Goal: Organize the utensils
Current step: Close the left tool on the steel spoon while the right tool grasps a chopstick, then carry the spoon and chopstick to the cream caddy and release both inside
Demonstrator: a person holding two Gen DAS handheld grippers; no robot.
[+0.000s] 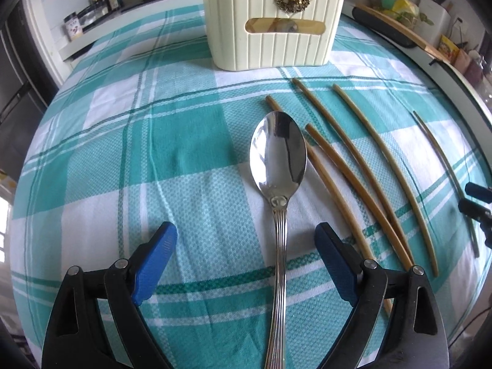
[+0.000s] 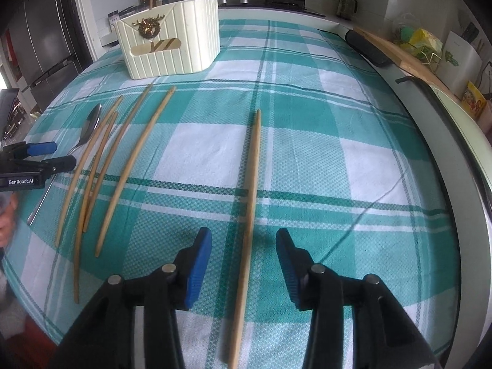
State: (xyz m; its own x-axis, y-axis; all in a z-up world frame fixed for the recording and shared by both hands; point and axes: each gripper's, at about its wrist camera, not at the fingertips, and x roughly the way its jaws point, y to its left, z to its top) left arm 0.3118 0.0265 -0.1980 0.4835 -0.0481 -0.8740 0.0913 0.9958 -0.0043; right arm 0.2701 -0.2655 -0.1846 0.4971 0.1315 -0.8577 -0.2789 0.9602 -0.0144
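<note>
Two tools, both spread and gripping nothing: left tool [image 1: 246,264] straddles the spoon [image 1: 278,166], right tool [image 2: 244,264] straddles one chopstick [image 2: 250,184]. Holder [image 2: 172,40] stands toward the surface's far edge.

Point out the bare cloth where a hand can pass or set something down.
Free: cloth left of the spoon, and right of the lone chopstick toward the counter edge. Crowded: the four chopsticks between them, below the holder.
</note>
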